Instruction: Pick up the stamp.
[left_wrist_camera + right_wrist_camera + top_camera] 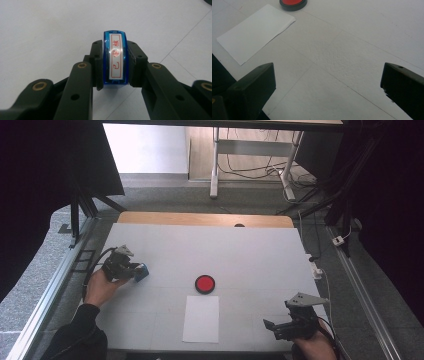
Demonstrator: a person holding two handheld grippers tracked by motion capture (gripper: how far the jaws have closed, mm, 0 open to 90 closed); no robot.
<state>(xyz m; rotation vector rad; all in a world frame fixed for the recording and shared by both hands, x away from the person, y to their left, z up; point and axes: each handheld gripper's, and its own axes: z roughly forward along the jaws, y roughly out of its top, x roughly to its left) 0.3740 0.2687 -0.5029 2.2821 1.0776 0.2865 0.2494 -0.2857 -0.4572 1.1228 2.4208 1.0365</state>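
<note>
A small blue stamp (115, 59) with a white label and red characters sits between the black jaws of my left gripper (115, 62), whose pads press on both its sides. In the high view the left gripper (135, 270) is at the table's left side, with the blue stamp (142, 271) at its tip. A round red ink pad (205, 283) in a black case lies mid-table, above a white sheet of paper (201, 318). My right gripper (272, 329) rests at the front right with its jaws wide apart and nothing between them. The ink pad (293, 4) and the paper (254, 32) lie ahead of it.
The white table (250, 255) ends in a wooden strip (205, 219) at the far side. Metal rails run along both sides. Cables and a socket strip (315, 267) lie off the right edge.
</note>
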